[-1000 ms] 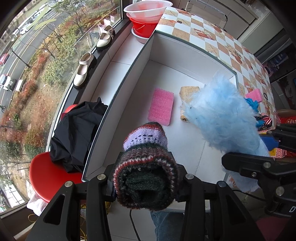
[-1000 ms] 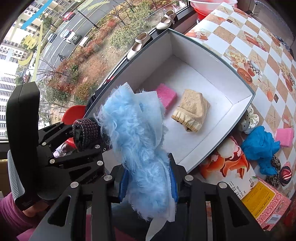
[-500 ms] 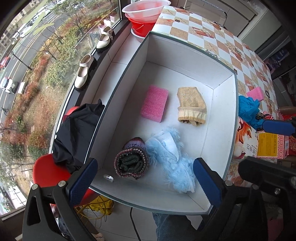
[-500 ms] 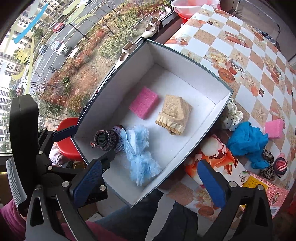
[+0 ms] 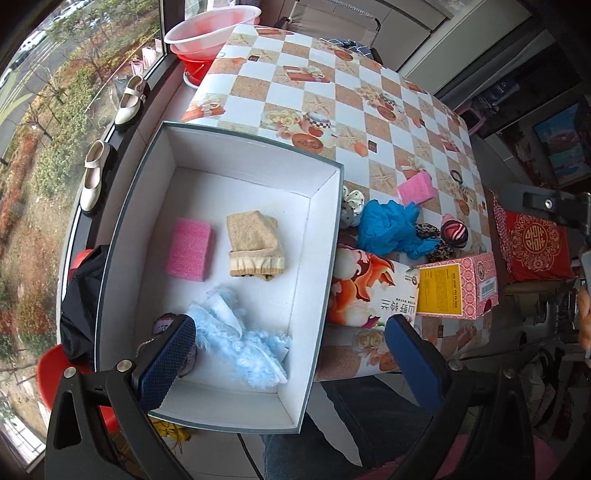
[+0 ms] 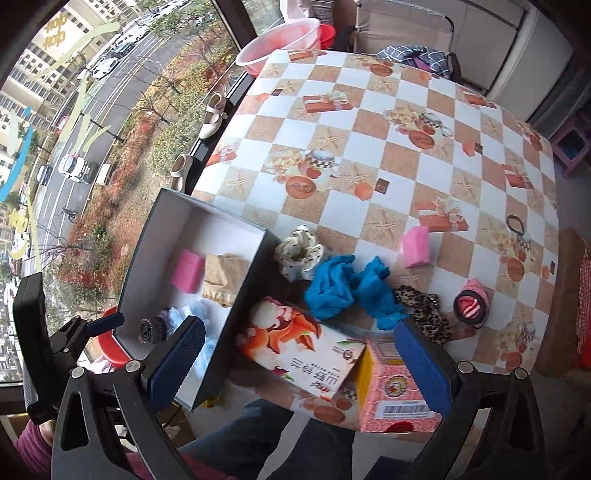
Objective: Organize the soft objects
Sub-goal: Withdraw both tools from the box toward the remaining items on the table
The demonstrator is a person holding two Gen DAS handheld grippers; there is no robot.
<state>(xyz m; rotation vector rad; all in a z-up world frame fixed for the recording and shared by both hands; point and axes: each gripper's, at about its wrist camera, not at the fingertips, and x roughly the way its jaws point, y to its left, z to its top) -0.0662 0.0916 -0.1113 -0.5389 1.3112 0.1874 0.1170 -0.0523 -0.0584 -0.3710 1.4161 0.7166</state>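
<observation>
A white box with a grey rim (image 5: pixel 334 221) (image 6: pixel 207 206) holds a pink sponge (image 5: pixel 188 254), a beige sock (image 5: pixel 255 247), a light blue fluffy piece (image 5: pixel 240 339) and a dark knitted roll (image 6: pixel 151 330). To its right on the table lie a polka-dot cloth (image 6: pixel 301 251), a blue cloth (image 6: pixel 347 288), a second pink sponge (image 6: pixel 415 245), a leopard-print piece (image 6: pixel 424 310) and a pink striped knit (image 6: pixel 471 304). My left gripper (image 5: pixel 291 350) hangs open above the box's near right wall. My right gripper (image 6: pixel 301 347) stands open over the cartons, holding nothing.
An orange-and-white carton (image 6: pixel 295 347) and a pink carton (image 6: pixel 391 398) lie at the table's near edge beside the box. A black hair tie (image 6: pixel 515 223) rests far right. Shoes (image 5: pixel 94 177) and basins (image 5: pixel 207 33) line the window sill. The person's legs (image 6: pixel 280 439) are below.
Both grippers let go: the knitted roll and the blue fluffy piece now lie in the box. Both sets of jaws opened wide, and both hands rose and shifted right toward the table.
</observation>
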